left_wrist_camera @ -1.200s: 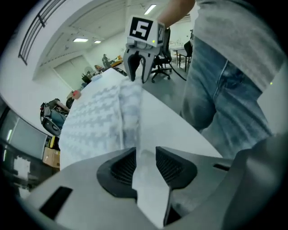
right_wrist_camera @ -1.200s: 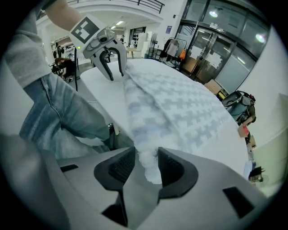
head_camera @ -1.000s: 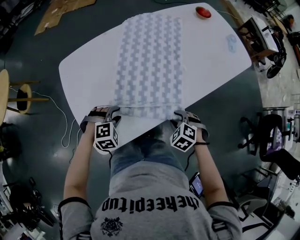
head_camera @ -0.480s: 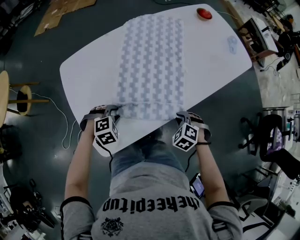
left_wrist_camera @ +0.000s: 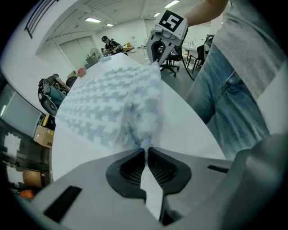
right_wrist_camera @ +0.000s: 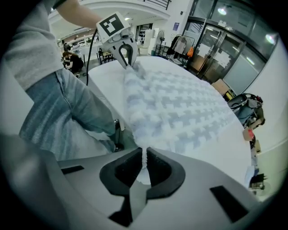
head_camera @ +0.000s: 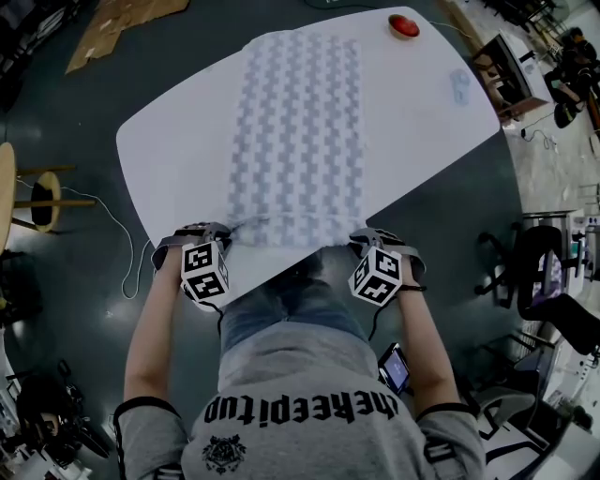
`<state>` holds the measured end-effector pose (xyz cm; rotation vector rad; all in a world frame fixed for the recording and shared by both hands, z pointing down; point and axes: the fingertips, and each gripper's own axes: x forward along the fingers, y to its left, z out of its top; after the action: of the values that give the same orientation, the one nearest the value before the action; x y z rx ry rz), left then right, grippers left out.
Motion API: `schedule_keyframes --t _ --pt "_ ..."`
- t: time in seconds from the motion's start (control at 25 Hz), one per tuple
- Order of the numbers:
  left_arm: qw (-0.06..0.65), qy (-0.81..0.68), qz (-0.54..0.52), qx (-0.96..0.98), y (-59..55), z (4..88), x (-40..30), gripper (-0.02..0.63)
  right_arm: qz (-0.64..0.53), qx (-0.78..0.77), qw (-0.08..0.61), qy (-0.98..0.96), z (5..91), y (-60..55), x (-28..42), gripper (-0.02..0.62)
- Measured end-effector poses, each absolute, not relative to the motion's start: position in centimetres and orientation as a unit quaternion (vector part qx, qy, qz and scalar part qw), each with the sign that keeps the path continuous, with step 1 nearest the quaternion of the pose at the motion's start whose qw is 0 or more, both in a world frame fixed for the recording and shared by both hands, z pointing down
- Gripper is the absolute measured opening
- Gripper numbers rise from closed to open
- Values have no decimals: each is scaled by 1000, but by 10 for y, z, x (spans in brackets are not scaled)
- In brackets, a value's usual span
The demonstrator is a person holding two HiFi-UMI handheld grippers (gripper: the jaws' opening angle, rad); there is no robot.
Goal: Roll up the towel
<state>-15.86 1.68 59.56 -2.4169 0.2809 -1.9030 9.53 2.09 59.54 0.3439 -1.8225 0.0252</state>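
**Inspector:** Where was the towel [head_camera: 298, 131]?

**Assistant:** It lay spread lengthwise on the white table [head_camera: 178, 150]. Its near edge was at the person's side and slightly bunched.

**Inspector:** And the left gripper [left_wrist_camera: 145, 149]?

**Assistant:** It was at the near left corner. Its jaws had just been closing, and they were nipped narrowly on the towel's cloth.

**Inspector:** The right gripper [right_wrist_camera: 144, 152]?

**Assistant:** The same at the near right corner. Its jaws had also just been closing, with the towel's edge pinched between the pads.

**Inspector:** Anything else?

**Assistant:** A red object [head_camera: 404, 25] sat on the far corner, well apart from the towel.
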Motion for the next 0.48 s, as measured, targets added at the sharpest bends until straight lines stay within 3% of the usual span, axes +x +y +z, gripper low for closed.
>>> schedule_keyframes --t 0.48 --pt "-96 62 -580 -806 30 591 -150 43 174 125 538 -815 586 28 106 28"
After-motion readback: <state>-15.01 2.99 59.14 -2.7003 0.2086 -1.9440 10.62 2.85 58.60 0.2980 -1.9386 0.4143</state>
